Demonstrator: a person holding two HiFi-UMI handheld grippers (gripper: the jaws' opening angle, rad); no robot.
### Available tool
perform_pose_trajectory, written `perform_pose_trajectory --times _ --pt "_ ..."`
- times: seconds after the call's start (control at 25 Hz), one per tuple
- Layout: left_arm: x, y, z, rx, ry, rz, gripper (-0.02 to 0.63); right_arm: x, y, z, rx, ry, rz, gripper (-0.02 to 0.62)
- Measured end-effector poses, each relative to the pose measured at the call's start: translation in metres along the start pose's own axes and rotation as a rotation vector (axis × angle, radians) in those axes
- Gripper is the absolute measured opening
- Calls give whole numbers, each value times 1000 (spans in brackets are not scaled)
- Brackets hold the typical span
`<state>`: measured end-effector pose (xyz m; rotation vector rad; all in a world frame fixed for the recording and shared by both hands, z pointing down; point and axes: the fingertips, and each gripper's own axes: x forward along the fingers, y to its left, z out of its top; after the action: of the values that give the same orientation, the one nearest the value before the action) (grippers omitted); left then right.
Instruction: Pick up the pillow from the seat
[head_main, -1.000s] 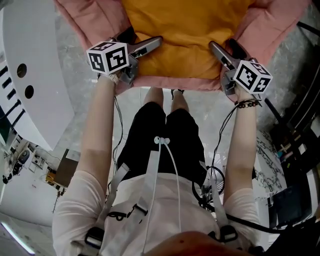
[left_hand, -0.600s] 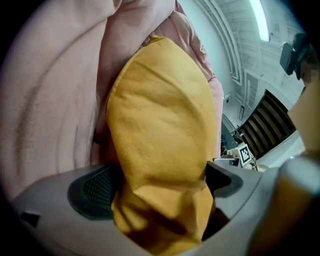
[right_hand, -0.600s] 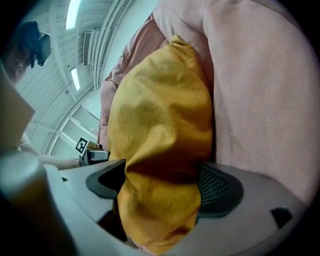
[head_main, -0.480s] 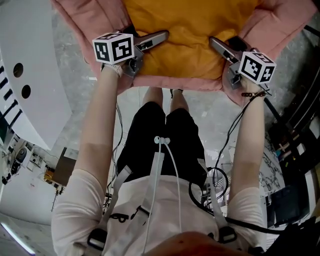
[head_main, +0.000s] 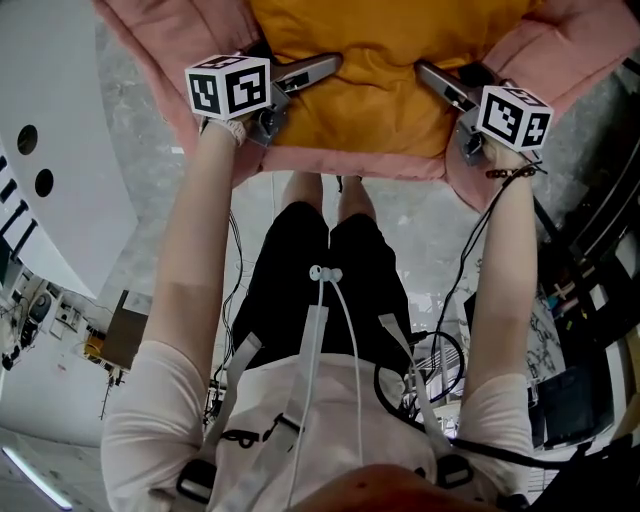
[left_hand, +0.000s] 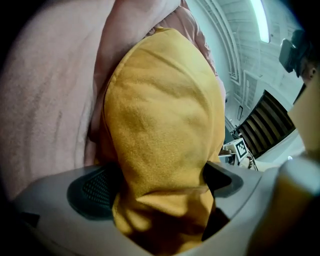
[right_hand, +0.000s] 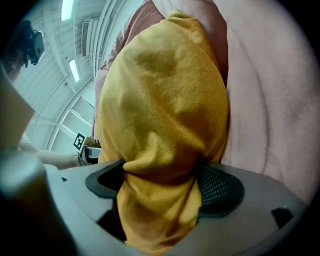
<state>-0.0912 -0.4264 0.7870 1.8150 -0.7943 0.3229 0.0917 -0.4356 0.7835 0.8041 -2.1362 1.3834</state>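
Left hand-held gripper (left_hand: 160, 187) is clamped on the near left corner of the pillow (head_main: 372, 70); yellow cloth is bunched between its two pads and fills the gap. Right hand-held gripper (right_hand: 159, 185) does the same on the near right corner, with the fabric pinched and folded between its pads.

Key relation: the pillow runs straight ahead of both grippers, away from the person; its long axis looks to lie left-right across the seat (head_main: 165, 45); the grippers sit at opposite ends of the near edge, angled inward toward each other; neither arm is nearer, the hold is roughly symmetric.

The pillow lies in the seat, which is pink and padded; pink cushioning rises just beside the pillow on the outer side of each gripper; a pink front lip shows below the pillow's near edge in the head view; cannot tell whether the underside has cleared the seat.

Pillow: mustard yellow, fleece-like nap, soft and plump; creased at both pinch points; far end cut off at the top of the head view.

Judgement: the grasp is made and the lift is the step in hand; it calls for both grippers rising together and evenly; with corner-only grips on soft cloth the middle will likely sag; risks are a corner slipping out or drag against the side padding.
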Motion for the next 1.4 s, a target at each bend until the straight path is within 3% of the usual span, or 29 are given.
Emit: perform_pose_trajectory --times 0.56,0.68,0.92,1.24,1.4 --pt "14 18 -1 -22 -11 14 551 19 -9 1 3 -34 24 428" --pt "23 15 -5 -24 0 21 541 16 -16 -2 19 -23 30 377" --pt "20 5 -8 -1 50 53 420 5 -4 -5 30 -12 69 205" --pt "3 -12 0 38 28 20 300 -8 16 -1 -55 -45 63 165" --pt "-9 -26 4 69 5 24 275 -19 28 2 -94 -70 43 156"
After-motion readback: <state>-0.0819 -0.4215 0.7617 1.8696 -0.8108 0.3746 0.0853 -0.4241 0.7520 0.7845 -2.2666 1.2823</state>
